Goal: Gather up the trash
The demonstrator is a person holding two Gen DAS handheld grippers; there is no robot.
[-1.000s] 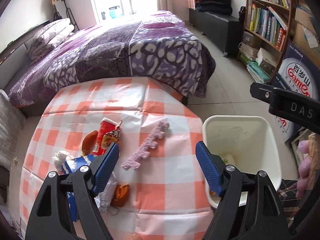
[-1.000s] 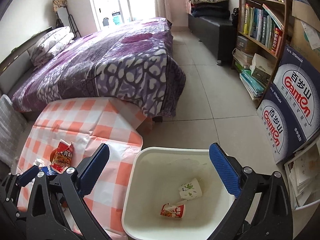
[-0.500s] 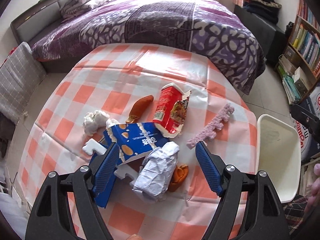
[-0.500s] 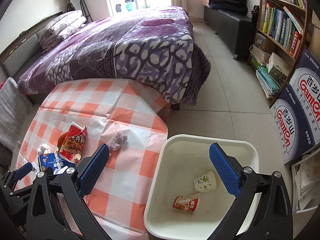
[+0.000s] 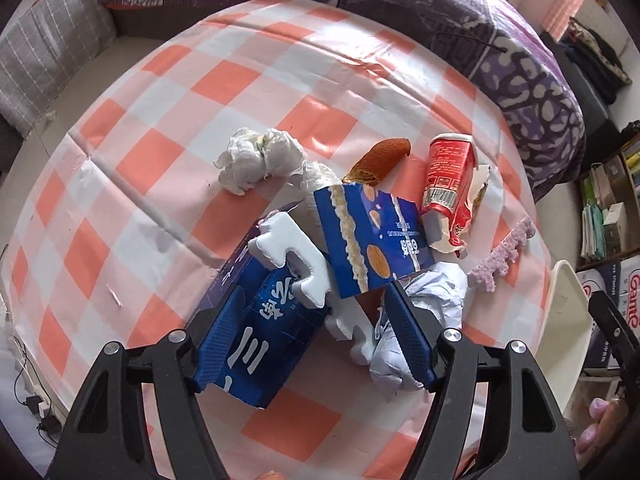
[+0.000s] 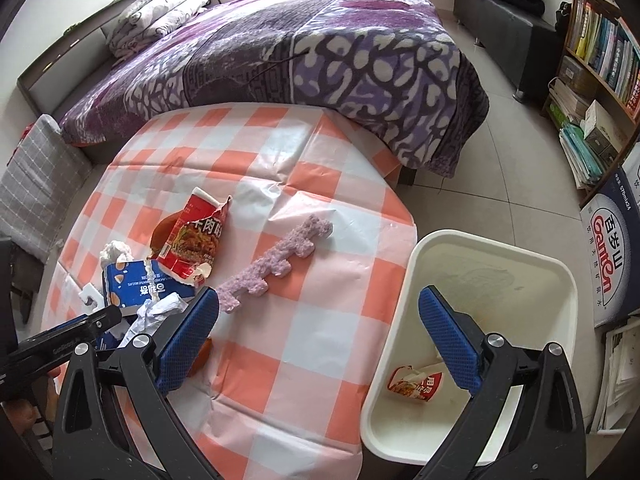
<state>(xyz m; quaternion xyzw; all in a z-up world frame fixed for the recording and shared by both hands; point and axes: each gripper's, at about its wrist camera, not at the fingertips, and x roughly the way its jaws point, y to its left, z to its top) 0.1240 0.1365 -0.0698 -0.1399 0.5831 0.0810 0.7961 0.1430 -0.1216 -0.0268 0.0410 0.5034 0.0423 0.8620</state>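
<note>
A trash pile lies on the checked tablecloth [image 5: 168, 92]: a dark blue carton [image 5: 272, 336], a white foam piece [image 5: 296, 264], a blue cookie box [image 5: 372, 236], crumpled paper [image 5: 424, 304], a torn red noodle cup [image 5: 448, 184], a tissue wad [image 5: 256, 160] and a purple foam strip [image 5: 504, 256]. My left gripper [image 5: 314, 340] hangs low over the pile. Its jaws are closing with the dark blue carton and foam piece between them, pads not clearly pressing. My right gripper [image 6: 318, 300] stands open and bare above the table's edge, between the purple strip [image 6: 280, 260] and the white bin [image 6: 496, 248].
The bin stands on the floor right of the table and holds a red cup [image 6: 416, 384]. A bed with a purple blanket [image 6: 320, 60] is behind the table. A bookshelf [image 6: 600, 48] and printed boxes [image 6: 612, 256] line the right wall; a grey cushion [image 5: 48, 40] lies left.
My left gripper swung from beside the bin leftward and down onto the trash pile, rolling as it went, and its jaws narrowed a little. My right gripper shifted from above the bin toward the table.
</note>
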